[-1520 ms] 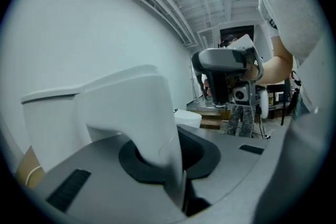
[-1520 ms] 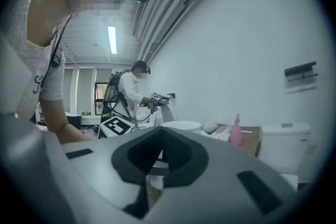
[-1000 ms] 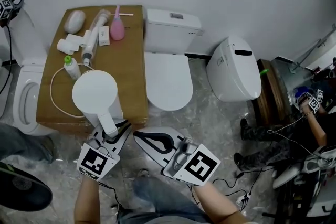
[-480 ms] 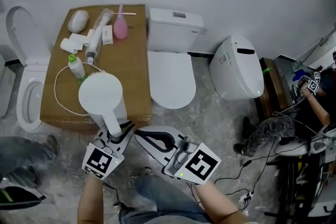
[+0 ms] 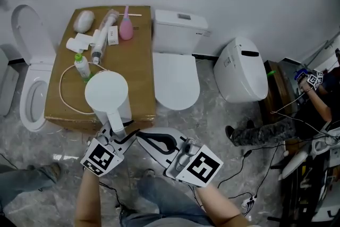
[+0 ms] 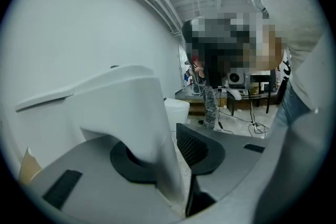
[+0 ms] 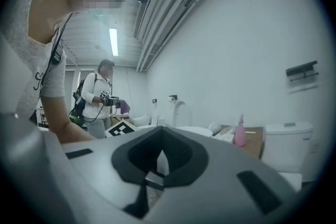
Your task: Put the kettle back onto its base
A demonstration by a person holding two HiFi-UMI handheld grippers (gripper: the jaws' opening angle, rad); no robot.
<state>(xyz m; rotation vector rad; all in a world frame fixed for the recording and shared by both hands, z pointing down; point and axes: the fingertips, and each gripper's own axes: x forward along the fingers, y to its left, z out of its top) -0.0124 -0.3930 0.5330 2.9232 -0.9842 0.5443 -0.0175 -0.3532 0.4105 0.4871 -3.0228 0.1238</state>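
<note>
Kettle [image 5: 106,92]: white, upright on the brown table [image 5: 139,69], close to the table's front edge, with its handle [image 5: 116,125] pointing towards me. I cannot make out its base under the body. A white cord [image 5: 60,89] lies in a loop on the table to the kettle's left and runs in beside the body.

Left gripper [image 5: 120,133]: the jaws are opening with the kettle handle between them. In the left gripper view, the handle lies against the left-hand pad. The right-hand pad [image 6: 195,148] stands clear of it with a gap showing, so I log no clamp on the handle.

Right gripper [image 5: 139,136]: held just right of the left one, off the table's front edge. The jaws are together and nothing is between them.

Other items: a green-capped bottle [image 5: 81,66] stands just behind the kettle. A white toilet [image 5: 176,73] stands beside the table on its right.
</note>
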